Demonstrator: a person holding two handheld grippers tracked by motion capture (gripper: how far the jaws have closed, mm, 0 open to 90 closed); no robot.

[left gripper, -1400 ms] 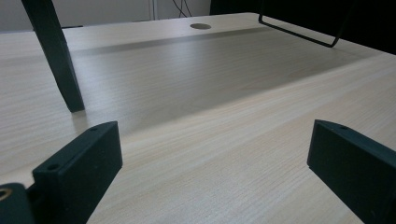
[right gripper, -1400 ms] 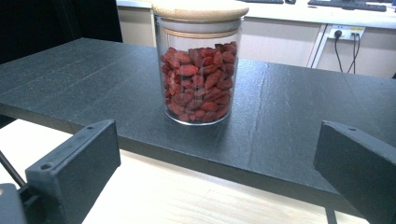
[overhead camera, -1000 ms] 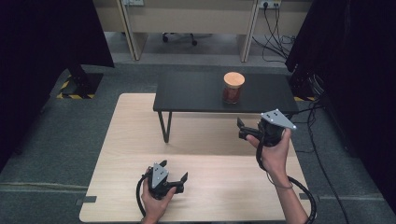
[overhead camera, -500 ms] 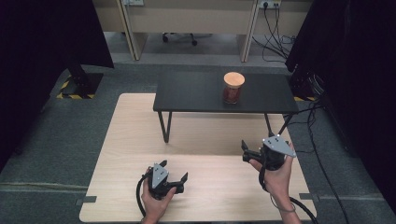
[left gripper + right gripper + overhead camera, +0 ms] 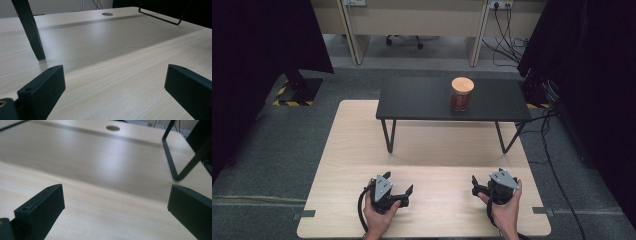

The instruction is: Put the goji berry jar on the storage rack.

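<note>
The right gripper [image 5: 482, 189] has come down. A second ago it was raised over the far right of the desk [image 5: 352, 150], close under the edge of the black shelf [image 5: 422, 102]; now it sits low at the near right, about level with the left gripper [image 5: 399, 196], which has not moved from its spot at the near middle. Both hands rest on or just above the wood, well apart from each other.

Both pairs of fingers stand wide apart with nothing between them. In the left gripper view the fingers [image 5: 45, 85] frame bare wood, with a shelf leg [image 5: 31, 32] ahead to the left. In the right gripper view the fingers [image 5: 42, 202] frame bare wood too, with the shelf's wire leg [image 5: 175, 162] off to the right.

The jar [image 5: 461, 95], with its pale round lid, stands upright on the shelf, right of the middle and far from both grippers. Nothing touches it.

To my eye this reads as a pull-back to rest: the right hand has left the jar's side of the desk, both hands are parked near the person, and the jar is set down on the shelf. If the work was to place it up there, it looks finished; if it is yet to be fetched, the right hand has the shorter reach.
</note>
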